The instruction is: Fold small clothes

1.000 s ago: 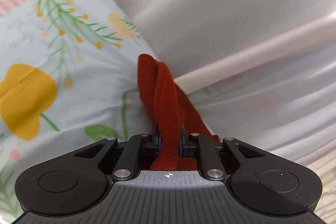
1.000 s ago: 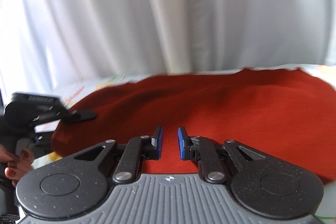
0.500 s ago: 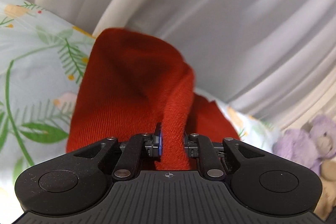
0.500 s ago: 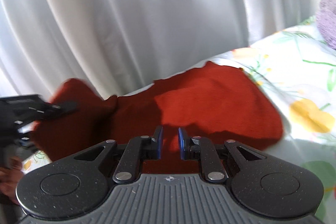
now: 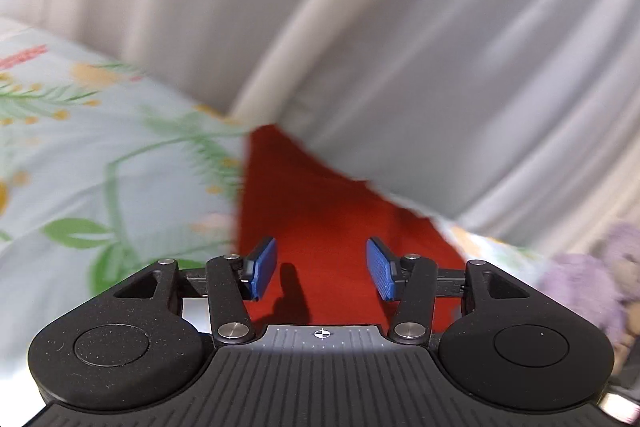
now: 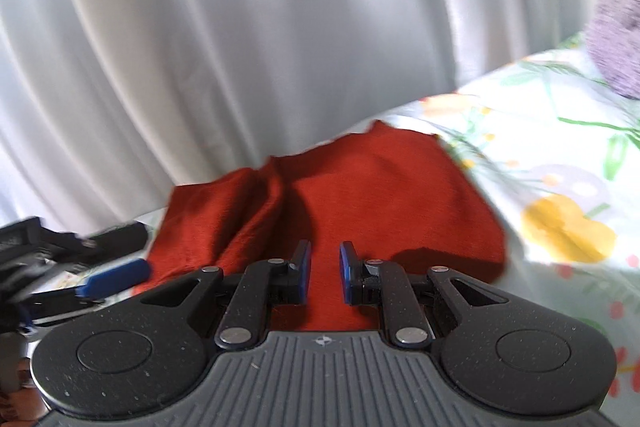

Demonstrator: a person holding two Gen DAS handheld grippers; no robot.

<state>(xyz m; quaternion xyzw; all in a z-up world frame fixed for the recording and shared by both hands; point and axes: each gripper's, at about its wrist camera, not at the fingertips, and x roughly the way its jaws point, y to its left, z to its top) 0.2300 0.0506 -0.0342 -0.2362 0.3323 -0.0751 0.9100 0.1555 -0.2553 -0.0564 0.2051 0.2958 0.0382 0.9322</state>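
Note:
A small red knit garment lies on the floral bedsheet close to the white curtain. My left gripper hovers just above it. Its jaws are opening, the blue pads stand well apart, and the cloth lies under them untouched. At the left edge of the right wrist view the left gripper shows beside the garment's bunched left end. My right gripper has its jaws close together. Red cloth fills the narrow gap, and a crease runs up from it.
White curtain folds hang right behind the garment. A purple plush toy sits on the bed to the right. A fingertip of the person's hand shows at the lower left of the right wrist view.
My left gripper carried the garment's end across, then let go and opened; the cloth now lies beneath it. The right gripper also moved with the cloth, then stopped; its jaws kept the same gap.

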